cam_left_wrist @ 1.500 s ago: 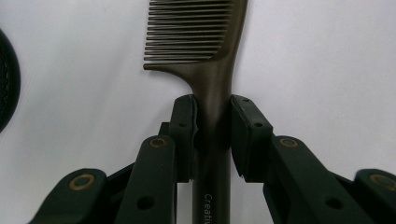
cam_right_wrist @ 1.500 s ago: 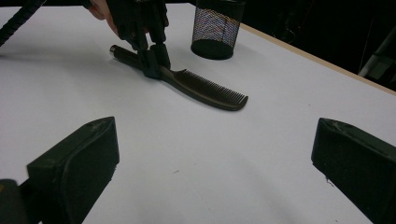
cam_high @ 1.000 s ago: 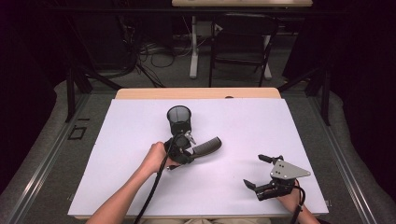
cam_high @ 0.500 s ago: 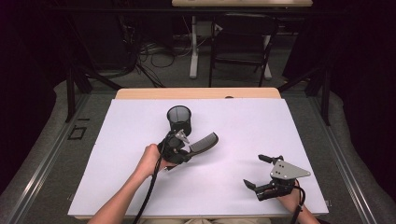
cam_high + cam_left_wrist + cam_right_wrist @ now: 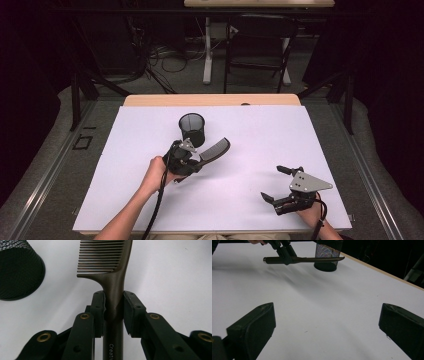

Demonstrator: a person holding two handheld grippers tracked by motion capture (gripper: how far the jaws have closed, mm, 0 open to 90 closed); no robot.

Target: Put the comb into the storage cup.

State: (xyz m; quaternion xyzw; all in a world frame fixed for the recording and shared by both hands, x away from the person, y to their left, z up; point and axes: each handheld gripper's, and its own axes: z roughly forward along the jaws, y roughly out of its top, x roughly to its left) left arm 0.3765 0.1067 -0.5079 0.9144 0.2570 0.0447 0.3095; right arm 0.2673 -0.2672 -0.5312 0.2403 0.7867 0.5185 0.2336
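High view: left claw (image 5: pixel 197 159) is clamped on a dark comb (image 5: pixel 216 149), lifted off the white desk (image 5: pixel 250 140); a black mesh cup (image 5: pixel 192 127) stands just behind the claw. Right claw (image 5: pixel 280 184) rests well apart from it, jaws spread, nothing between.

Left gripper view: pads (image 5: pixel 98 305) pinch the comb (image 5: pixel 115 285) at its neck, teeth ahead of the claw, the cup (image 5: pixel 18 272) to one side.

Right gripper view: jaws wide apart over bare desk (image 5: pixel 324 315); comb (image 5: pixel 312 259) held level far ahead, in front of the cup (image 5: pixel 327 255).
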